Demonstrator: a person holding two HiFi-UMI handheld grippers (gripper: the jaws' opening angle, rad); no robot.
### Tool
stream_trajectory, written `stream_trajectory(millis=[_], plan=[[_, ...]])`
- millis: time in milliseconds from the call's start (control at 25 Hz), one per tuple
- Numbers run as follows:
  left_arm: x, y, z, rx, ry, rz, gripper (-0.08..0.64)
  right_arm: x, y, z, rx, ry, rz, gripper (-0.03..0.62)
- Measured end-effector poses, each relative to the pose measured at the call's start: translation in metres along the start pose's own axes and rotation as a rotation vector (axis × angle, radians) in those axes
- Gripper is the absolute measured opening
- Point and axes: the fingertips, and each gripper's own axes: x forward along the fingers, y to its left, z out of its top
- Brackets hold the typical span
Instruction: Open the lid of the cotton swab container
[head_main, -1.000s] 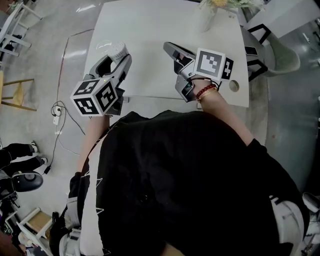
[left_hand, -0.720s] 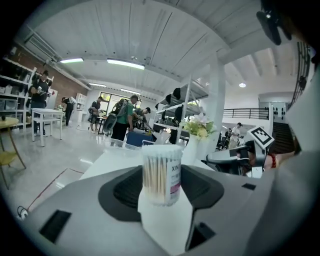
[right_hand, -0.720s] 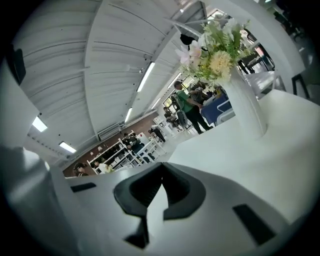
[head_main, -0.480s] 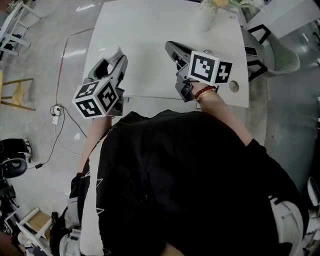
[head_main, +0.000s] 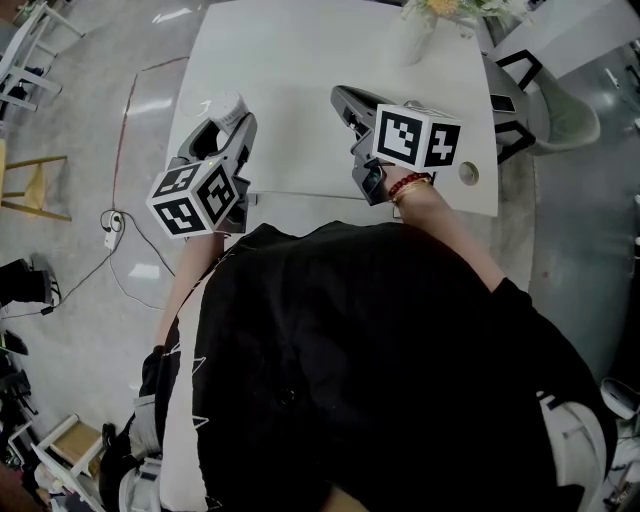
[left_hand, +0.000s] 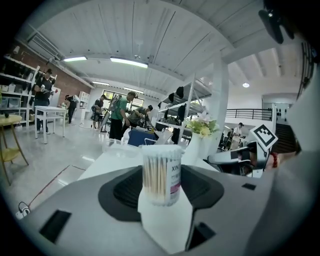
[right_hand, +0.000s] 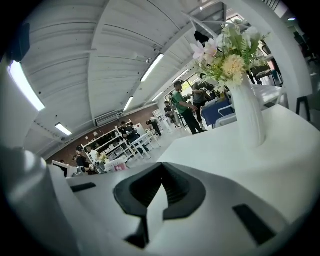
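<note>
Grasps the cotton swab container (left_hand: 161, 175) with the left gripper (head_main: 230, 122), right gripper (right_hand: 160, 191) clenched empty, right of it. Looks light, slippery: pinch its top edge gently.

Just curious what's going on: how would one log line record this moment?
left gripper: gripping cotton swab container | right gripper: shut, empty, above table

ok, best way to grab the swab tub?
Take the tub by its round side wall, mid-height, coming in near level from the person's side. It is upright and narrow, so pads seat on opposite walls and the top stays free. The left gripper grips it that way.
</note>
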Motion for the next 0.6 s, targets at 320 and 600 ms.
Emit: stream_trajectory(millis=[320, 600], plan=[[0.0023, -0.0015, -0.0004, -0.004, 0.004, -0.001, 0.250, -0.0005, -0.0022, -0.0015, -0.017, 0.016, -0.008, 0.003], [0.0030, -0.0027, 0.0007, -0.005, 0.002, -0.003, 0.250, -0.0011, -0.0035, -0.0032, -0.025, 0.026, -0.012, 0.003]])
